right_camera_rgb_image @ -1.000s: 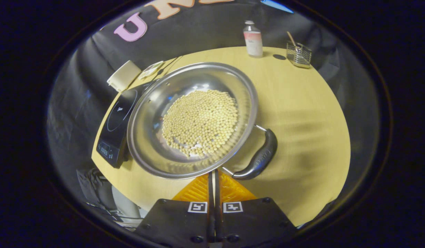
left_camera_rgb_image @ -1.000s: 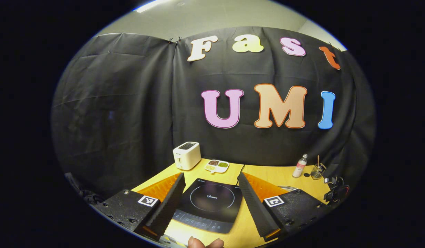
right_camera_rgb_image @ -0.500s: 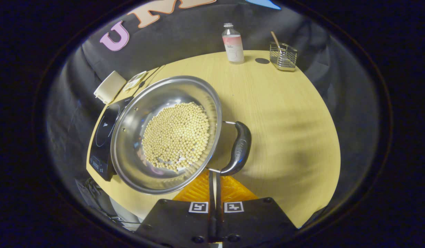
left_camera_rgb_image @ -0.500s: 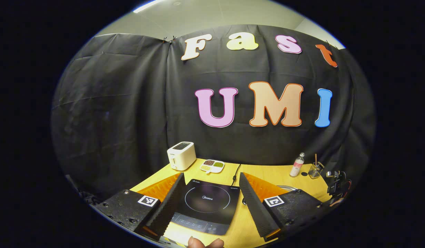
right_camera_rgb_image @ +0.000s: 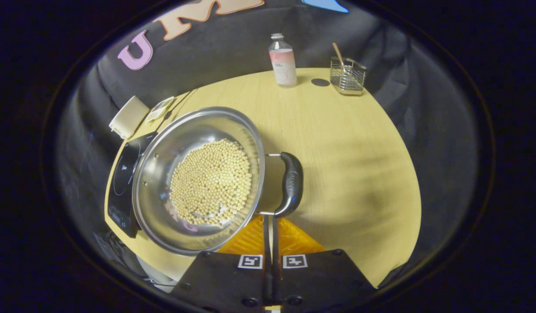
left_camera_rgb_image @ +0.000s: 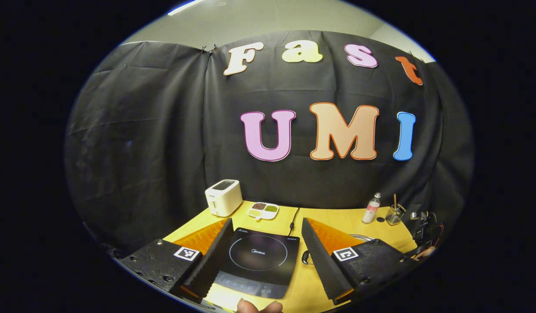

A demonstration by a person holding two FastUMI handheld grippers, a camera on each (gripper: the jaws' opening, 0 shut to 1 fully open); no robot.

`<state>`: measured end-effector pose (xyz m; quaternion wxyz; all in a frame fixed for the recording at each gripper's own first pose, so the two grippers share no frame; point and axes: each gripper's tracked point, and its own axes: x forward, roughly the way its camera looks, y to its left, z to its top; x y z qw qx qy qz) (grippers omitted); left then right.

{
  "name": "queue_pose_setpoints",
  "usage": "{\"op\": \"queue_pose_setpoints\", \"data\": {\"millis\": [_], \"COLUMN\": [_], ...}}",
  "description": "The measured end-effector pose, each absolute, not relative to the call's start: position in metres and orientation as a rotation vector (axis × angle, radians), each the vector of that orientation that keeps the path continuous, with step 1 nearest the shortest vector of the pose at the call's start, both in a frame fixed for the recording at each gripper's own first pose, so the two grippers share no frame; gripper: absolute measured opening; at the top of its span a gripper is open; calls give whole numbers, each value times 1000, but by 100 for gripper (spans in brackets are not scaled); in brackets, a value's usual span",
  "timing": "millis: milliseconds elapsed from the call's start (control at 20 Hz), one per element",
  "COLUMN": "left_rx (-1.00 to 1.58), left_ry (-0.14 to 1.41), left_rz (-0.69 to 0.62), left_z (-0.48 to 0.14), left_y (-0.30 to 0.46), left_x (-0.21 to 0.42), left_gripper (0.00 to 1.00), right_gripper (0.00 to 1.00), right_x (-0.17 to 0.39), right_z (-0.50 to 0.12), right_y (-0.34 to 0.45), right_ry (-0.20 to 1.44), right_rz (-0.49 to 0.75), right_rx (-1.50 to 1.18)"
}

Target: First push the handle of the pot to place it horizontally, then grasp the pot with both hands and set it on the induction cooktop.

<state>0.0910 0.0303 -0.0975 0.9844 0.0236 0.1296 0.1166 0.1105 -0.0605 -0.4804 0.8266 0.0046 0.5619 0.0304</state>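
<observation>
A steel pot [right_camera_rgb_image: 161, 161] holding several pale beans [right_camera_rgb_image: 211, 182] sits on the wooden table [right_camera_rgb_image: 350, 152], in the right gripper view. Its black side handle [right_camera_rgb_image: 290, 182] points to the right. My right gripper [right_camera_rgb_image: 270, 217] is shut with nothing held, and its tips touch the near end of that handle. The black induction cooktop [right_camera_rgb_image: 120, 174] lies partly under the pot's far left edge. In the left gripper view my left gripper [left_camera_rgb_image: 266, 221] is open above the cooktop [left_camera_rgb_image: 257, 254]. A sliver of the pot's rim [left_camera_rgb_image: 359, 237] shows past its right finger.
A white toaster [left_camera_rgb_image: 223, 203] and a divided dish [left_camera_rgb_image: 263, 210] stand behind the cooktop. A bottle [right_camera_rgb_image: 283, 61] and a wire holder [right_camera_rgb_image: 347, 76] are at the table's far edge. A cord [left_camera_rgb_image: 294, 217] runs back from the cooktop. A fingertip [left_camera_rgb_image: 257, 306] shows at the bottom.
The pot has turned: its handle swung from the near right round to the right side, with my shut right gripper against its end. The left gripper view drifted slightly.
</observation>
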Motion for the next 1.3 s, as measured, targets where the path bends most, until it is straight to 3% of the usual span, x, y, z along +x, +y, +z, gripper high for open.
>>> {"op": "queue_pose_setpoints", "data": {"millis": [50, 300, 350, 700, 950, 1050, 1100, 1250, 1300], "left_rx": [39, -13, -29, -124, -114, -121, -115, -101, -109], "left_ry": [262, 258, 265, 330, 366, 380, 389, 423, 449], "left_rz": [213, 89, 57, -107, -133, -140, -140, -120, -117], "left_z": [-100, -107, -113, -152, -171, -175, -178, -193, -201], "left_y": [29, 21, 18, 4, 2, -6, -11, -20, -25], "left_x": [93, 115, 120, 143, 154, 156, 157, 163, 163], "left_gripper": [96, 93, 99, 96, 100, 96, 96, 100, 100], "right_gripper": [2, 3, 0, 2, 34, 55, 57, 92, 91], "right_x": [106, 104, 103, 102, 100, 105, 108, 115, 120], "right_z": [-472, -425, -415, -366, -351, -351, -352, -360, -364], "right_y": [-60, -48, -43, -35, -40, -44, -47, -55, -58], "right_ry": [1185, 1089, 1064, 938, 906, 897, 894, 907, 907], "right_rz": [56, -15, -25, -164, -183, -182, -177, -150, -143], "right_rx": [13, 72, 74, 102, 63, 66, 66, 35, 33]}}
